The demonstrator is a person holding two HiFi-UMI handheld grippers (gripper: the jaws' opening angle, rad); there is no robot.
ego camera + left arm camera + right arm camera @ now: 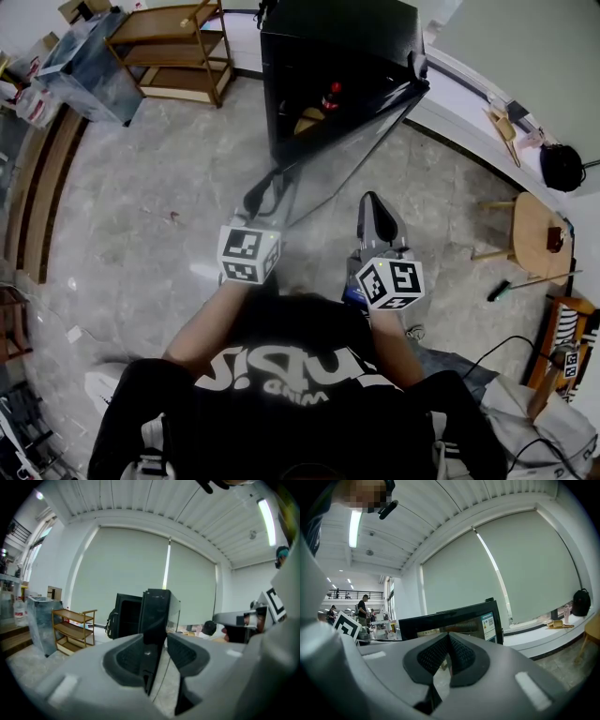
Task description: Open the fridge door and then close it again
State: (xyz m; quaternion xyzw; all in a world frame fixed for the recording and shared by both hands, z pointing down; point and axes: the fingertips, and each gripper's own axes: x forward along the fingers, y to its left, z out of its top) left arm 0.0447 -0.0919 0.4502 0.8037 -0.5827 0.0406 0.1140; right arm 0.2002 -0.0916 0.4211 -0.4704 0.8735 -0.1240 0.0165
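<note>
One fridge (328,56) counted, far centre; one fridge door (361,141). Two claws seen: left claw (264,192), right claw (375,202). One wooden shelf rack (173,47) noted far left; one backpack (562,167), one round stool (536,230) right.

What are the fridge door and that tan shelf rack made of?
The fridge door looks like glass in a glossy black frame: its pane is see-through. The shelf rack seems wood, with matte tan boards and posts.
</note>
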